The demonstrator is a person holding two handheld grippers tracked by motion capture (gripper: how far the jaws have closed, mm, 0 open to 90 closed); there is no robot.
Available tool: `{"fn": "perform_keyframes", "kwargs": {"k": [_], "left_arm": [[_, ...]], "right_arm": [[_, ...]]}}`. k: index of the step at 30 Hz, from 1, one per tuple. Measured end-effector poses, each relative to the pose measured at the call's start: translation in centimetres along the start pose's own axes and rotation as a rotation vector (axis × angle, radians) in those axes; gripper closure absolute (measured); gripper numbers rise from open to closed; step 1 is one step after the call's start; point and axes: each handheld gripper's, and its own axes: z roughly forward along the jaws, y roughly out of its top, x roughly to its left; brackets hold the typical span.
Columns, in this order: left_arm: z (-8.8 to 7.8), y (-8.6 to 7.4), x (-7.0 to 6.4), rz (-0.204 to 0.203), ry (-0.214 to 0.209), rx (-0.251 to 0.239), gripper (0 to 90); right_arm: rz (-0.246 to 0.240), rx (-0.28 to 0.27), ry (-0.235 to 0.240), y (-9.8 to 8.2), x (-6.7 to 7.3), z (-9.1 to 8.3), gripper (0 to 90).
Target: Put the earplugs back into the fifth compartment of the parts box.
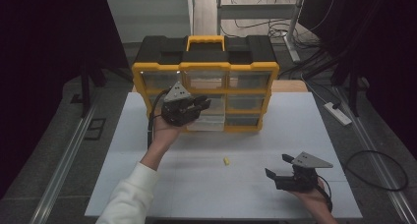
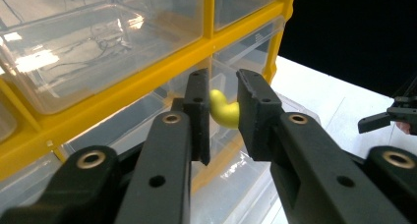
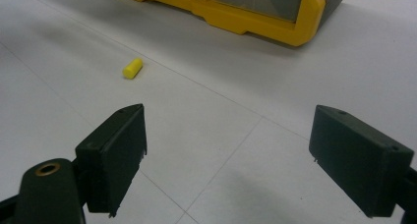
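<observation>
High view shows a white table (image 1: 206,184) on a grey floor in a dark room, with a yellow-and-black drawer organizer (image 1: 205,81) at its far edge. The left gripper (image 2: 222,117), raised before the clear drawers, pinches a curved yellow piece (image 2: 223,111). The right gripper (image 3: 226,160) rests jaws wide apart, empty, near a small yellow cylinder (image 3: 133,68) lying mid-table.

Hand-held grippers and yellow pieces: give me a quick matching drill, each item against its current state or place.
Items:
1. left hand-held gripper
2. right hand-held gripper
3. curved yellow piece
4. small yellow cylinder

States:
A. lying loose on the white table
B. open, holding nothing
C. pinched between two jaws at the drawers
D. shut on a piece, up at the organizer

Pairs: 1-D, 2-B, 3-C, 4-A
</observation>
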Motion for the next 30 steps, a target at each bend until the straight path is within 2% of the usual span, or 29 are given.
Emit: {"fn": "perform_keyframes", "kwargs": {"k": [1,2,4,5,9,12,17,23,30], "left_arm": [[0.0,0.0,0.0,0.0,0.0,0.0,69.8],[0.0,0.0,0.0,-0.004,0.007,-0.004,69.8],[0.2,0.0,0.1,-0.019,-0.012,-0.006,50.3],[0.2,0.0,0.2,-0.032,-0.011,-0.009,44.6],[0.1,0.1,0.2,-0.045,-0.011,-0.013,31.5],[-0.2,0.1,-0.1,-0.046,-0.019,-0.008,28.6],[-0.7,0.0,-1.3,-0.019,-0.026,-0.009,25.3],[-1.2,-0.6,-2.4,0.004,-0.066,0.016,23.5],[-2.0,-1.3,-3.4,0.016,-0.112,0.023,20.1]], "right_arm": [[0.001,-0.001,0.001,0.0,0.0,0.0,15.3],[0.001,-0.001,0.001,0.0,0.0,0.0,15.3],[0.002,-0.004,0.002,0.1,0.0,0.0,15.3],[0.003,-0.008,0.002,0.1,0.0,0.1,15.3],[0.004,-0.008,0.003,0.2,-0.1,0.1,15.3],[0.002,-0.008,0.0,0.1,0.0,-0.1,15.3],[0.001,-0.019,-0.006,0.1,0.0,-0.5,15.4],[0.018,-0.026,-0.014,0.1,-0.4,-0.5,15.4],[-0.003,-0.011,-0.017,0.1,-0.4,-0.1,15.5]]}}
